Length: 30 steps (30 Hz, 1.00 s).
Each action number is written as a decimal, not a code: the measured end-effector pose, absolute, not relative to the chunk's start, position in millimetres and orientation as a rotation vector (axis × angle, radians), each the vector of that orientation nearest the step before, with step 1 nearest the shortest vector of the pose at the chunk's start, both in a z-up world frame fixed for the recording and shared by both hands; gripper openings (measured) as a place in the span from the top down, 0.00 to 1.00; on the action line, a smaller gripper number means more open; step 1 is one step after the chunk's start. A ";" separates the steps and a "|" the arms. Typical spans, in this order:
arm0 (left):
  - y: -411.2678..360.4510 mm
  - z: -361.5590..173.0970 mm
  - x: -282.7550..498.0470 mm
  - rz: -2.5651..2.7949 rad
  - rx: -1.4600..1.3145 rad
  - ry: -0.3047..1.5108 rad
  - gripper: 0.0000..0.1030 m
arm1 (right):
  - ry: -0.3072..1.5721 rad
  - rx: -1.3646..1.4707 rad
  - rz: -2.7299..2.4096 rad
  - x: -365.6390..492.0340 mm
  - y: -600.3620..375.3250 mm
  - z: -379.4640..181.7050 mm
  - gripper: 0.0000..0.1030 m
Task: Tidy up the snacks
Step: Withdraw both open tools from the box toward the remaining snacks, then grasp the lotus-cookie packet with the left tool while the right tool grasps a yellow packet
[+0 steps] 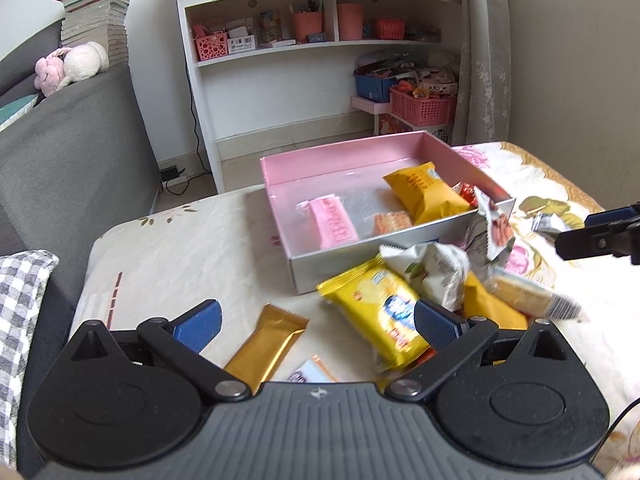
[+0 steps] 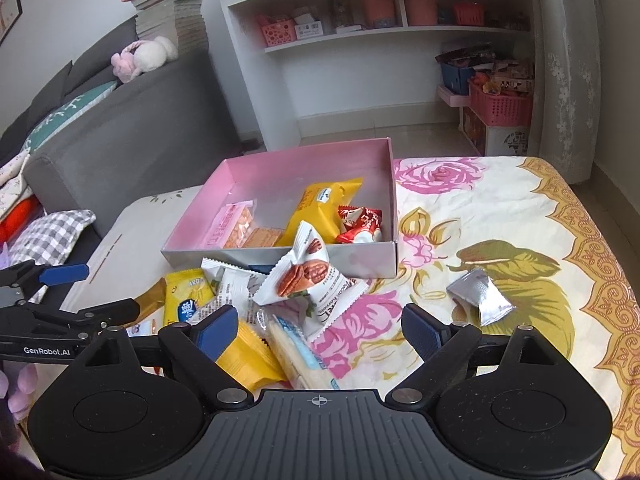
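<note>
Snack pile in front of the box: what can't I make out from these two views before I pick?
- Right wrist view: gold bar mostly hidden behind the left gripper.
- Left wrist view: small pale packet cut off by the gripper body; cracker pack motion-blurred.
- Both views: pink box near wall hides its front floor; print on the yellow pack unreadable.

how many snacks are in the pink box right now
5 visible: pink bar at left, cracker pack beside it, yellow bag in the middle, two red candies at right. More may be hidden.
</note>
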<state>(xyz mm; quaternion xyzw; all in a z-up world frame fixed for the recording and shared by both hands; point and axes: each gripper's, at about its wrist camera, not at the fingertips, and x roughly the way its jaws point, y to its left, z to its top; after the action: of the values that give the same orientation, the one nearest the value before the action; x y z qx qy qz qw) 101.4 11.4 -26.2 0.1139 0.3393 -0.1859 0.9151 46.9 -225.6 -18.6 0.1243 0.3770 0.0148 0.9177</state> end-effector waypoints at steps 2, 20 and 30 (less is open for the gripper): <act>17.1 -29.3 100.7 -0.374 0.240 0.709 0.00 | 0.773 0.256 0.029 43.9 -221.2 -18.3 0.12; 46.9 -56.4 90.5 -0.633 0.332 0.700 0.29 | 0.745 0.265 0.139 28.1 -173.0 -29.9 0.12; 38.1 -74.0 97.4 -0.648 0.403 0.771 0.48 | 0.800 0.333 0.175 34.8 -162.6 -49.5 0.14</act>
<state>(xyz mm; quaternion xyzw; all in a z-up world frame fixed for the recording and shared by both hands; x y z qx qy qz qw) 97.4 38.1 -74.0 0.1916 0.3667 -0.3085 0.8565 34.8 -162.6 -49.5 0.1611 0.3871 0.0849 0.9039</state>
